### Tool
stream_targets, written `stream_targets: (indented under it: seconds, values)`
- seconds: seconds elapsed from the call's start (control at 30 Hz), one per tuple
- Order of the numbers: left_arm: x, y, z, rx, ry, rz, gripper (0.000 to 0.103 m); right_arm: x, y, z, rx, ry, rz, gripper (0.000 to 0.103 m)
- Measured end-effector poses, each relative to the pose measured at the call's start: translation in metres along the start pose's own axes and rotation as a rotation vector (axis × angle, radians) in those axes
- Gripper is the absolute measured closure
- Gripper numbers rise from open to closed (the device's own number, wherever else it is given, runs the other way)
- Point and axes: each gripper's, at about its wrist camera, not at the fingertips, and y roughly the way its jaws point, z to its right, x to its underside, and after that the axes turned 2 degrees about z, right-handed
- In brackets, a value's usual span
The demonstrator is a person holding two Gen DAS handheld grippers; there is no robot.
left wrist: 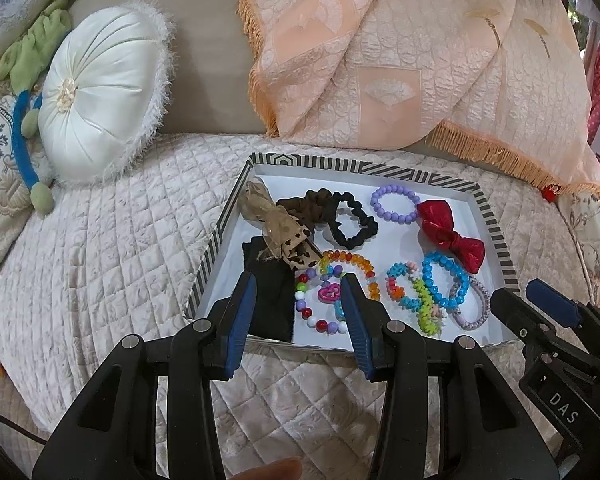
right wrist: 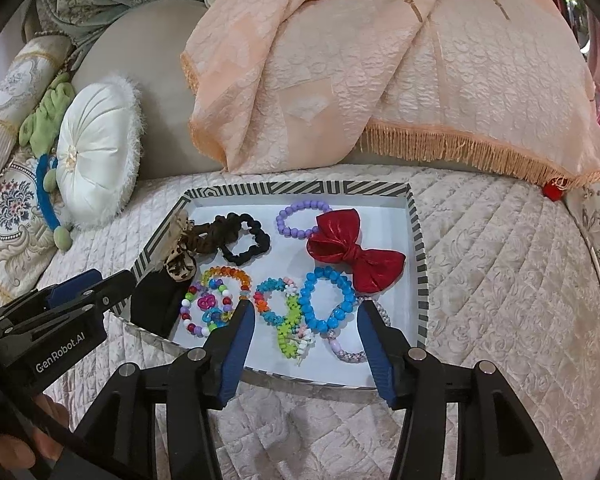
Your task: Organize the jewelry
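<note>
Left tongs [left wrist: 298, 306] and right tongs [right wrist: 306, 330] gape wide, both empty. Striped tray [left wrist: 496, 232], frame centre, holds bracelets, scrunchies and red bow [right wrist: 354, 254].

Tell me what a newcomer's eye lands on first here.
The shiny red bow at the right side of the striped tray, beside the purple bead bracelet. Next, the cluster of bright beaded bracelets along the tray's near edge, with the blue bead bracelet between the open right claw fingers.
</note>
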Motion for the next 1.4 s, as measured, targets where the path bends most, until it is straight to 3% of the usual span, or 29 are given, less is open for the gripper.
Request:
stream_targets:
  seconds: [1.4]
  values:
    - [0.0059, -0.0003, 0.0013, 0.000, 0.007, 0.015, 0.060, 0.0007, 0.0024, -0.0013, 0.002, -0.016, -0.020, 0.049]
